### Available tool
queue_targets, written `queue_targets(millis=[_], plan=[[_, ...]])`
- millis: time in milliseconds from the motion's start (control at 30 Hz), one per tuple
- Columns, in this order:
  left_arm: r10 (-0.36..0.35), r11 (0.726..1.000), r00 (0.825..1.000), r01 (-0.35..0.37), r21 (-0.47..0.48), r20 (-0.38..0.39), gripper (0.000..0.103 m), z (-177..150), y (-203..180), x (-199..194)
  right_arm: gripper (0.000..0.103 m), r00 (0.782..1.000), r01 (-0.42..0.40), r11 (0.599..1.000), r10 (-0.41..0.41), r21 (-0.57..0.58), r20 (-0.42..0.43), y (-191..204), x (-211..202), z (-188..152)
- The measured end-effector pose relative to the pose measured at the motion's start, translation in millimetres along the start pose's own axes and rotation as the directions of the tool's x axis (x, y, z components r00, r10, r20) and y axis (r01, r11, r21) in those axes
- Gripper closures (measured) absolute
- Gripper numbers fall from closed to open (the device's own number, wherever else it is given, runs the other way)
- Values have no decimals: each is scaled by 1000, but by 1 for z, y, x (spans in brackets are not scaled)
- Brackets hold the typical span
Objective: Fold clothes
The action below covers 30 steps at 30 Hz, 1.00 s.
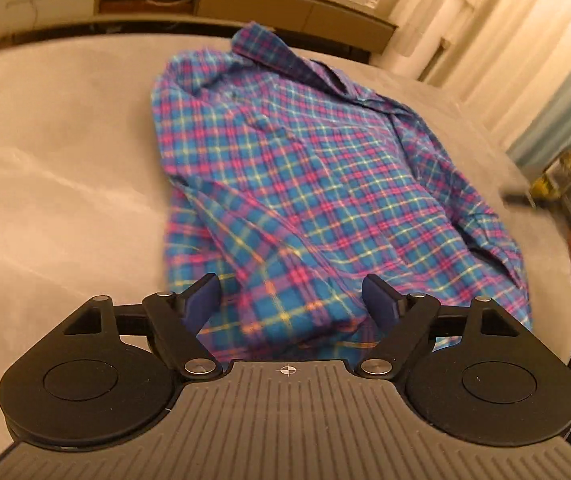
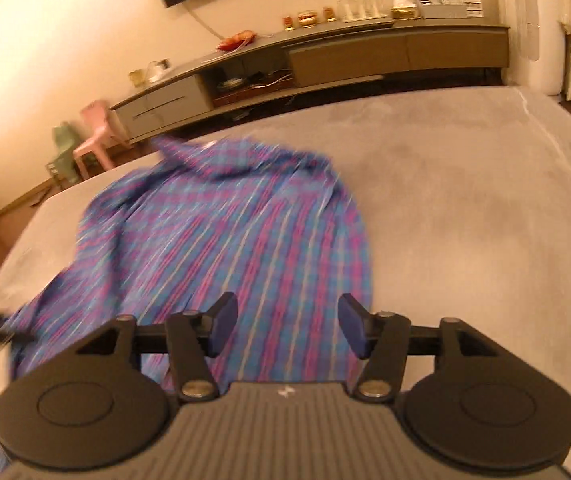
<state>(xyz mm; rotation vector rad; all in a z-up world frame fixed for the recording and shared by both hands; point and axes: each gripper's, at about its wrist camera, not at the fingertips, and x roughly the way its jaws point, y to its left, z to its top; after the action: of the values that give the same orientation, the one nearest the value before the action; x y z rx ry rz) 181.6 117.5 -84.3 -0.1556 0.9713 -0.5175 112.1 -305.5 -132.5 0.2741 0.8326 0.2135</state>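
both wide apart, holding nothing — left gripper (image 1: 292, 300), right gripper (image 2: 287, 326) — above plaid shirt (image 1: 305, 168).

Parted tongs (image 1: 291, 300) above plaid shirt (image 1: 305, 168)

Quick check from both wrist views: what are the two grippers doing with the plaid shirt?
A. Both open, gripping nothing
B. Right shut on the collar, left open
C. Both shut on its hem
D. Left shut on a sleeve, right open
A: the left gripper and right gripper both have their pads spread wide over the plaid shirt, with no cloth pinched between them.
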Motion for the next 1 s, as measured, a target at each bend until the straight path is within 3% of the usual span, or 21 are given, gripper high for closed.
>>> queue_targets(millis=[33, 100, 167, 267, 333, 367, 433, 467, 500, 533, 567, 600, 633, 667, 733, 800, 867, 1000], plan=[[3, 1000, 1000, -3, 2, -2, 62, 1, -1, 0, 35, 1000, -8, 1000, 8, -19, -8, 4, -8, -13], [13, 1000, 1000, -13, 3, -13, 103, 3, -2, 3, 32, 1000, -21, 998, 20, -60, -24, 12, -22, -39], [22, 1000, 999, -22, -18, 30, 103, 9, 6, -16, 33, 999, 15, 990, -22, -143, -49, 18, -23, -58], [33, 998, 989, -25, -58, 145, 103, 24, 29, -71, 49, 993, 78, 969, -95, -236, -63, 21, -22, -77], [73, 990, 971, -44, -133, 227, 103, 37, 62, -118, 50, 987, 135, 955, -153, -265, -50, 14, -19, -78], [143, 979, 958, -100, -178, 250, 103, 42, 82, -137, 51, 983, 161, 948, -180, -274, -44, 10, -17, -77], [323, 929, 908, -251, -272, 267, 103, 51, 124, -168, 52, 975, 203, 947, -219, -248, -37, 3, -11, -67], [410, 892, 872, -321, -319, 268, 103, 56, 145, -184, 52, 968, 239, 934, -251, -265, -13, 2, -8, -63], [472, 854, 848, -372, -365, 240, 103, 58, 164, -191, 52, 959, 274, 920, -282, -278, 11, 1, -4, -60], [503, 826, 840, -398, -400, 203, 103, 57, 179, -192, 51, 948, 314, 910, -318, -272, 29, -1, 0, -56], [515, 816, 837, -413, -405, 184, 102, 53, 183, -191, 52, 928, 368, 895, -370, -253, 42, -5, 3, -51], [523, 812, 835, -426, -398, 172, 97, 50, 184, -189, 52, 911, 408, 881, -410, -238, 44, -6, 3, -48], [521, 820, 836, -433, -375, 174, 86, 46, 177, -187, 52, 907, 418, 880, -418, -226, 51, -6, -2, -47], [515, 832, 837, -436, -344, 184, 81, 42, 166, -184, 52, 904, 426, 879, -423, -214, 58, -5, -7, -47], [502, 852, 841, -442, -280, 201, 76, 34, 145, -179, 52, 920, 392, 894, -387, -219, 64, -1, -22, -51], [508, 858, 831, -464, -223, 227, 75, 29, 126, -175, 52, 923, 383, 886, -380, -262, 62, 6, -33, -54], [531, 847, 805, -497, -189, 264, 75, 26, 111, -174, 52, 920, 389, 866, -385, -314, 79, 16, -39, -49], [589, 806, 732, -564, -181, 341, 67, 20, 99, -186, 52, 922, 388, 803, -349, -452, 171, 50, -43, -20]])
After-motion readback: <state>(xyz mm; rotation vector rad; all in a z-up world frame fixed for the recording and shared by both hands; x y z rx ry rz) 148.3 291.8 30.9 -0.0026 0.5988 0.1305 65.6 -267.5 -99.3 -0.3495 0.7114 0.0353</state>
